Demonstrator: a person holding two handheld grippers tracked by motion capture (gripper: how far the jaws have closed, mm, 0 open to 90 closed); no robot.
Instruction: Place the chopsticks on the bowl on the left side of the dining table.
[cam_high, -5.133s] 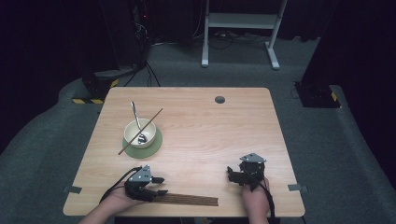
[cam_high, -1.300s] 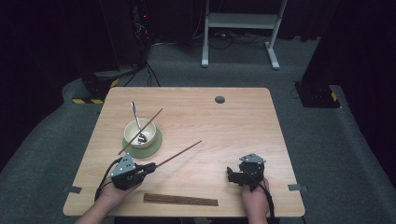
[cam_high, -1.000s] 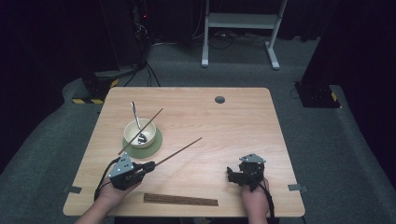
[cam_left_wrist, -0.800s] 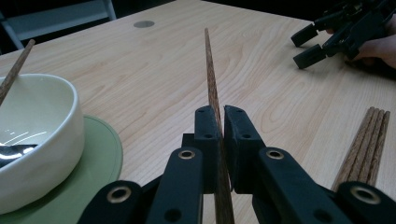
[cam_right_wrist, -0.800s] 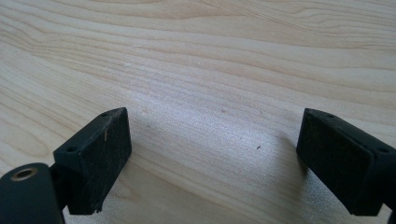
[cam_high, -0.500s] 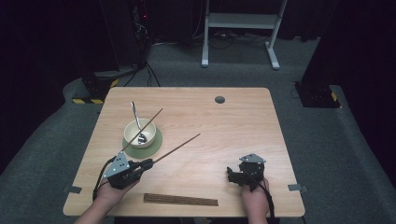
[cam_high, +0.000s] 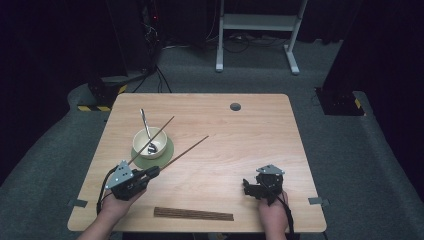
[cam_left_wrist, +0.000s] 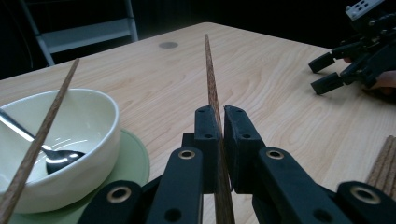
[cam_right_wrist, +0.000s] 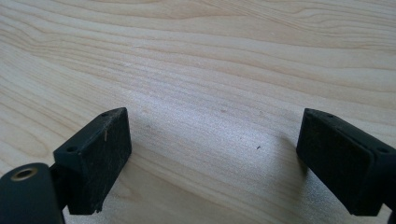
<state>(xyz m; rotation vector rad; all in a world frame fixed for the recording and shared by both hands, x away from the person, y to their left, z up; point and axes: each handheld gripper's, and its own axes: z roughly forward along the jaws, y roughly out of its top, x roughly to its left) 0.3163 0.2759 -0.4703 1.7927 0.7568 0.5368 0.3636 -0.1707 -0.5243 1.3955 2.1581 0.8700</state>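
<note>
- I work at a light wooden table (cam_high: 240, 135) with a small round grommet near its far edge; grey carpet lies around it, and the room behind is dark, with a white metal stand (cam_high: 257, 30) and cables on the floor.
- Counting from the left: one white bowl (cam_high: 148, 143) on one green saucer (cam_high: 167, 152), one spoon (cam_high: 145, 125) inside the bowl, one chopstick (cam_high: 157, 134) leaning across the bowl's rim, one chopstick in my claw, and a bundle of chopsticks (cam_high: 193, 214) flat near my edge of the table; how many are in it I cannot tell.
- My left gripper (cam_left_wrist: 220, 122) is clamped tight on the held chopstick (cam_left_wrist: 211, 79), which runs between the pads and points up and away to the right of the bowl, just beside the saucer.
- My right gripper (cam_right_wrist: 212, 154) rests on the bare table, well apart from the chopsticks, jaws spread wide with nothing between them.
</note>
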